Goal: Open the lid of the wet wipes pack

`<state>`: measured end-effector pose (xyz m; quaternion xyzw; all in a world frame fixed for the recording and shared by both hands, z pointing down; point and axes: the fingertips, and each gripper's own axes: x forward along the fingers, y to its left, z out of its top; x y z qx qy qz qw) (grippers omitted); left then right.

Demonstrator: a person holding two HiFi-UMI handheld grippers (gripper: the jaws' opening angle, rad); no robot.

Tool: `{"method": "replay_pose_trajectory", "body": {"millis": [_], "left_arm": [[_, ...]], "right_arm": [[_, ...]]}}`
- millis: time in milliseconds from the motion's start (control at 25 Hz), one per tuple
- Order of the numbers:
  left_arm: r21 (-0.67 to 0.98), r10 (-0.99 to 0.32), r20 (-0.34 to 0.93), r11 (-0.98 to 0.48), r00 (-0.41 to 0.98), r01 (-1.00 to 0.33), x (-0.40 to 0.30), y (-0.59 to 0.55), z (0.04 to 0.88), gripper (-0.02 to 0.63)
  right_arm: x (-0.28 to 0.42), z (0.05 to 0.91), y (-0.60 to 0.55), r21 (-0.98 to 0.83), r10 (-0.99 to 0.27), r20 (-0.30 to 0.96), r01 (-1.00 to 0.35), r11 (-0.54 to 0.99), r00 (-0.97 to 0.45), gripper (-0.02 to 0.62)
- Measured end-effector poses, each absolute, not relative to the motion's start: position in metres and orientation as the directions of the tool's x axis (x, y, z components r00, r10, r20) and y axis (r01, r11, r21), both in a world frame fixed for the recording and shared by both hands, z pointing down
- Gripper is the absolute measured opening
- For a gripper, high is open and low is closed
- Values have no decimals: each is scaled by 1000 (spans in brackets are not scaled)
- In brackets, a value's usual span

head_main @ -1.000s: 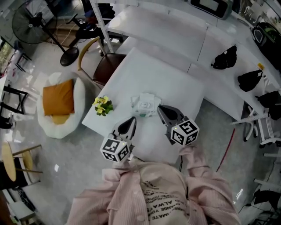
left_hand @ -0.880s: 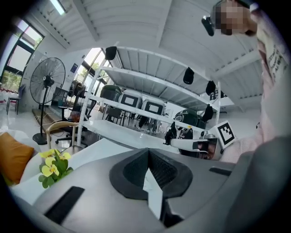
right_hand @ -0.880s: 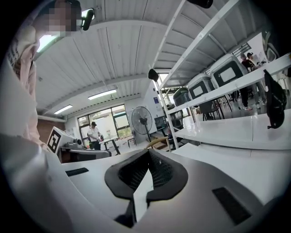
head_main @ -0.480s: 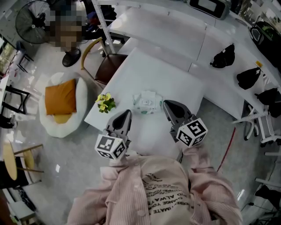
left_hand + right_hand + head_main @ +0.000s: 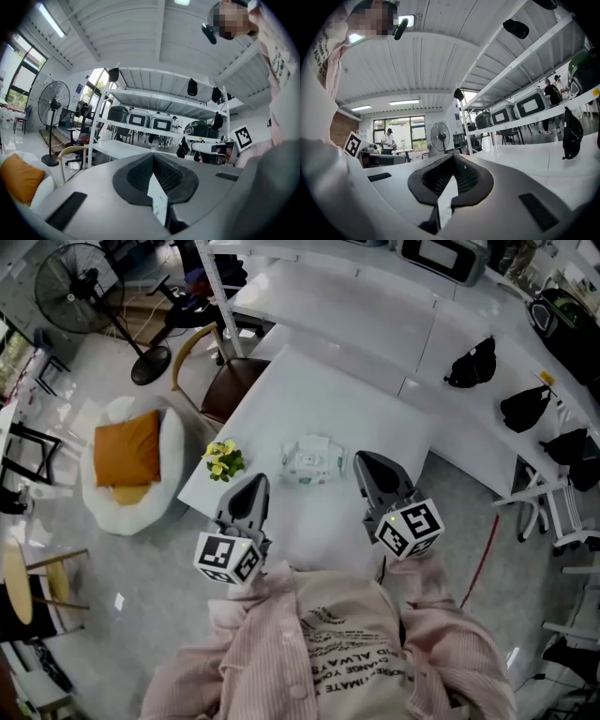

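Both grippers have drawn back from the pack [image 5: 312, 461] toward the person and risen above the desk [image 5: 309, 399], so they show larger in the head view. The right gripper [image 5: 364, 460], whose tip lay just beside the pack's right edge a second ago, now stands clear of it. The left gripper [image 5: 253, 482], which had slanted toward the pack's near left corner, has swung out leftward and now points straight up the desk, apart from the pack.
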<state>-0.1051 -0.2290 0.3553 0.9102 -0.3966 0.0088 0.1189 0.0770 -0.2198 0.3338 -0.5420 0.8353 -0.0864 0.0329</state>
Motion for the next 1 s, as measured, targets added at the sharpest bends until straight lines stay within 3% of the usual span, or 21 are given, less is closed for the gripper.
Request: {"method": "replay_pose_trajectory", "body": {"millis": [1000], "left_arm": [[180, -763, 145, -606, 630, -775, -119, -226, 363, -2]], "right_arm": [[91, 344, -209, -159, -933, 56, -926, 343, -355, 0]]}}
